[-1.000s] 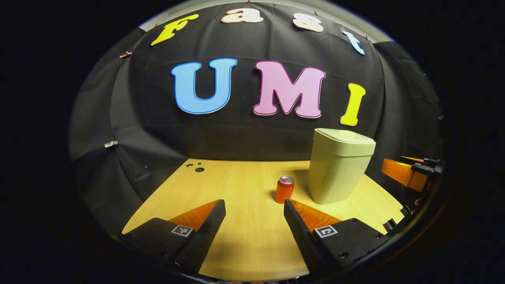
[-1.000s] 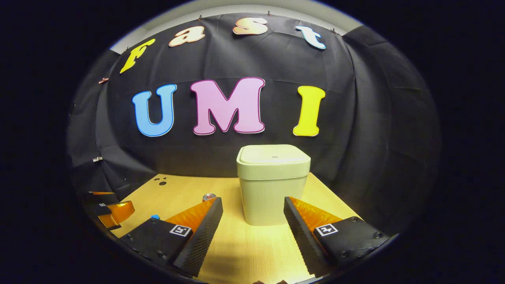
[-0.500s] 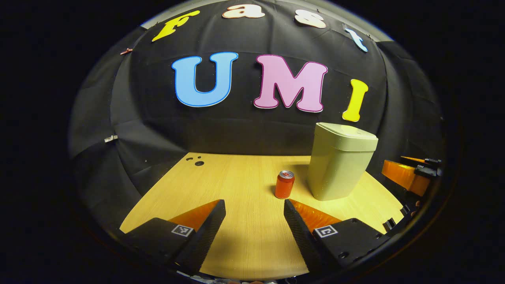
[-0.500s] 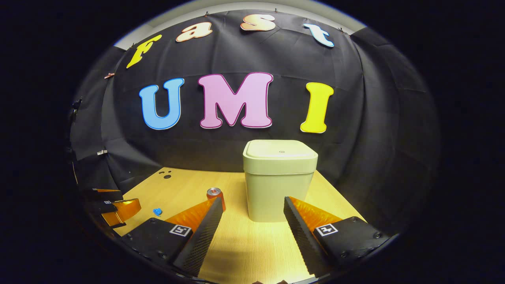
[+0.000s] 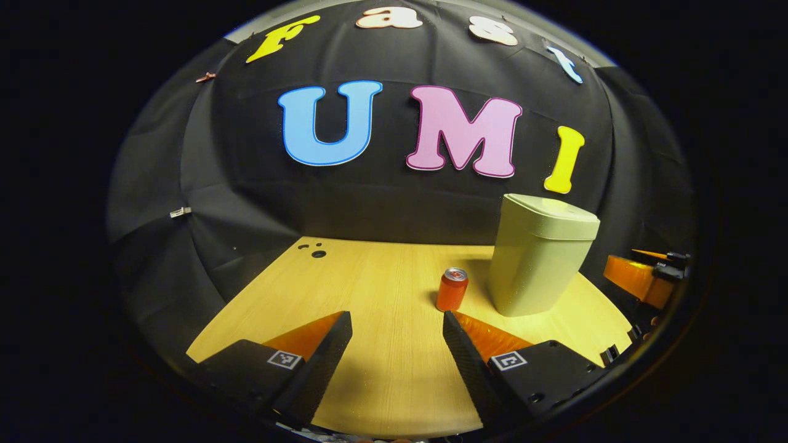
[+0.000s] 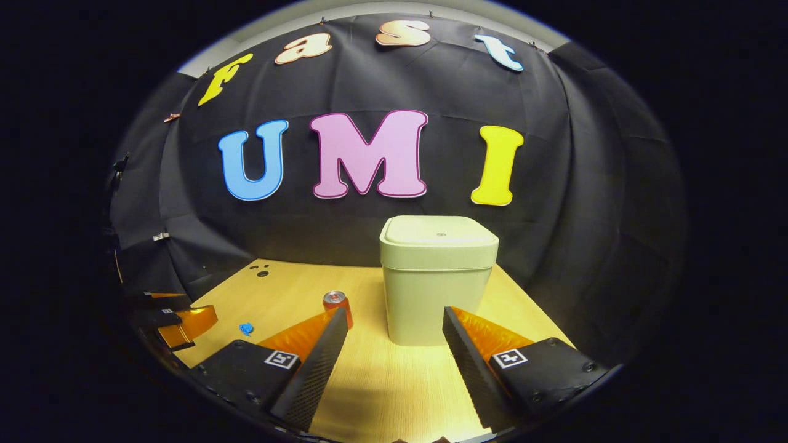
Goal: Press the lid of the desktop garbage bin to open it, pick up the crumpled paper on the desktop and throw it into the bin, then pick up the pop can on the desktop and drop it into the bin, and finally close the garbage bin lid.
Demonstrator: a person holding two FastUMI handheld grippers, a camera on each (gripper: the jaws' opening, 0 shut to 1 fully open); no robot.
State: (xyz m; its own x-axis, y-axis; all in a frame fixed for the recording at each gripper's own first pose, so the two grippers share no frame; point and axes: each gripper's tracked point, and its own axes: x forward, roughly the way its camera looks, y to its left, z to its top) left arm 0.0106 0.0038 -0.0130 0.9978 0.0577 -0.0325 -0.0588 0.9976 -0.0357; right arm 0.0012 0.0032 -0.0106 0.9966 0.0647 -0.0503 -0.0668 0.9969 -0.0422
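Left tongs (image 5: 397,320): jaws spread wide, nothing between them, held above the pale wooden tabletop (image 5: 369,289). Just past the tip of their one finger stands the pop can (image 5: 452,289), upright, orange-red with a silver top. Beside the can, close but apart from it, sits the garbage bin (image 5: 538,255), pale green, lid down.

Right tongs (image 6: 395,320): jaws likewise wide apart and empty, above the tabletop and pointed straight at the bin, which sits between the two fingers farther back, not touching either. Lid flat and shut. The can peeks out behind the tip of one finger, to the bin's side.

Crumpled paper (image 6: 246,328): a small blue scrap on the tabletop near the front edge, well apart from can and bin, near the left tongs at the edge of the right gripper view.
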